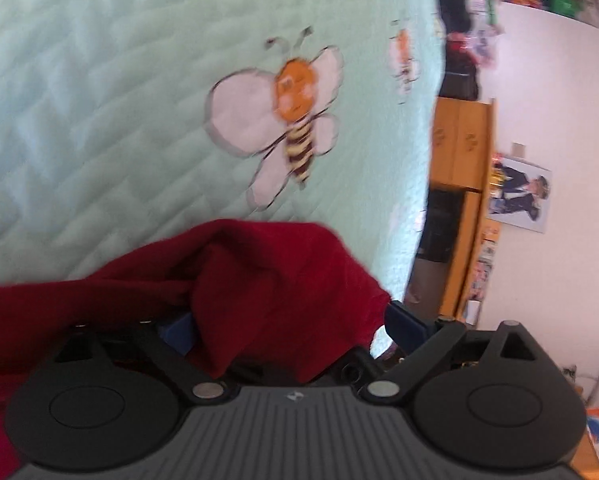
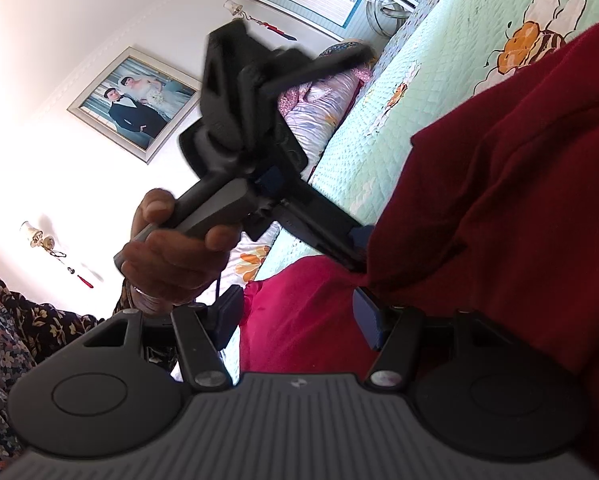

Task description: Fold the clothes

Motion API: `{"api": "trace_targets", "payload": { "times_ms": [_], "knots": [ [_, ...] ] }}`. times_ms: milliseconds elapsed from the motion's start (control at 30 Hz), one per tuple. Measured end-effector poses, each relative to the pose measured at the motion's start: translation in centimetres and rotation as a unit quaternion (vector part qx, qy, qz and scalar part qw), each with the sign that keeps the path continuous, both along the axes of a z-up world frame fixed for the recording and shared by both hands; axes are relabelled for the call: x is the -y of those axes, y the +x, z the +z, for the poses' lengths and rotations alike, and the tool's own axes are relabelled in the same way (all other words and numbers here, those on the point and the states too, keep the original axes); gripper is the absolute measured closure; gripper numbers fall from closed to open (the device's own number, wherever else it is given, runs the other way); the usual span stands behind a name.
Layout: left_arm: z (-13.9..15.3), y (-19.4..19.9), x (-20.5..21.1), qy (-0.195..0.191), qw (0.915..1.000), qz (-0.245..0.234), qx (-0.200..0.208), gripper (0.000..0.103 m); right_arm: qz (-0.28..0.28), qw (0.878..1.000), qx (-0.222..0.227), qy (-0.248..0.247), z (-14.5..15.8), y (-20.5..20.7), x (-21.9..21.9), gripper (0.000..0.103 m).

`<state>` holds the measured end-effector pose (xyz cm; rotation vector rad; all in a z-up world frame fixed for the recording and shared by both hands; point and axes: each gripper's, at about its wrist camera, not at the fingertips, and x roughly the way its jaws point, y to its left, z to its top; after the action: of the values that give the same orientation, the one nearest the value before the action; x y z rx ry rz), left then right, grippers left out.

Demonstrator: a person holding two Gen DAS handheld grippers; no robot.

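A dark red garment (image 1: 267,280) lies bunched on the mint quilted bedspread (image 1: 99,100). It drapes over my left gripper (image 1: 291,324) and hides the fingertips. The blue pads (image 1: 405,320) stand wide apart, with cloth hanging loosely between them. In the right wrist view a hand (image 2: 171,252) holds that left gripper (image 2: 319,224), its fingers at the garment's edge (image 2: 499,200). My right gripper (image 2: 299,320) has its pads closer together, and a brighter red fold (image 2: 299,312) fills the gap between them. The dark cloth covers its right finger.
The bedspread carries bee patterns (image 1: 287,116). Wooden cabinets (image 1: 459,152) and a poster (image 1: 519,196) stand beyond the bed's edge. A floral pillow (image 2: 319,100), a framed photo (image 2: 135,104) on the white wall and a floral sleeve (image 2: 11,328) show in the right wrist view.
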<state>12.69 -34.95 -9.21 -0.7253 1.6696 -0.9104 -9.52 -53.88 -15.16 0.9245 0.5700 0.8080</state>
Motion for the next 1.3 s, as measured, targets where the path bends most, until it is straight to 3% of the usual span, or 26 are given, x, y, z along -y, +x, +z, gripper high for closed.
{"api": "trace_targets", "payload": {
  "times_ms": [133, 267, 400, 467, 500, 567, 633, 733, 867, 1000, 1300],
  "knots": [
    [1.0, 0.1, -0.2, -0.003, 0.9992, -0.010, 0.038, 0.005, 0.000, 1.000, 0.001, -0.001, 0.0, 0.1, 0.2, 0.041],
    [-0.7, -1.5, 0.3, -0.058, 0.9982, -0.009, -0.014, 0.000, 0.001, 1.000, 0.001, -0.001, 0.0, 0.1, 0.4, 0.041],
    [-2.0, -1.4, -1.0, -0.079, 0.9934, 0.061, -0.058, 0.000, 0.001, 1.000, 0.001, -0.004, 0.0, 0.2, 0.5, 0.041],
    [-1.6, -0.5, -2.5, -0.104, 0.9855, 0.118, -0.064, 0.008, 0.000, 1.000, 0.002, -0.004, 0.2, 0.4, 0.4, 0.041],
    [-0.6, 0.3, -3.2, -0.116, 0.9825, 0.140, -0.042, 0.022, 0.000, 1.000, 0.002, -0.005, 0.2, 0.5, 0.3, 0.041],
    [2.4, 2.4, -4.7, -0.135, 0.9747, 0.170, 0.050, 0.023, -0.002, 1.000, 0.003, -0.005, 0.2, 0.4, 0.3, 0.042],
    [3.7, 4.2, -5.6, -0.121, 0.9706, 0.181, 0.102, 0.021, -0.003, 1.000, 0.002, -0.007, 0.2, 0.5, 0.3, 0.042],
    [3.5, 5.3, -5.5, -0.093, 0.9778, 0.159, 0.099, 0.022, -0.004, 1.000, 0.002, -0.007, 0.2, 0.5, 0.3, 0.043],
    [3.5, 3.9, -4.7, -0.093, 0.9877, 0.092, 0.086, 0.020, -0.003, 1.000, 0.001, -0.003, 0.4, 0.5, 0.1, 0.043],
    [3.4, 2.1, -3.8, -0.030, 0.9950, 0.034, 0.089, 0.020, -0.003, 1.000, 0.001, -0.001, 0.8, 0.5, -0.3, 0.042],
    [3.8, 0.5, -1.2, 0.021, 0.9924, -0.063, 0.103, 0.019, -0.003, 1.000, 0.000, 0.000, 0.7, 0.6, -0.3, 0.042]
  ]
}}
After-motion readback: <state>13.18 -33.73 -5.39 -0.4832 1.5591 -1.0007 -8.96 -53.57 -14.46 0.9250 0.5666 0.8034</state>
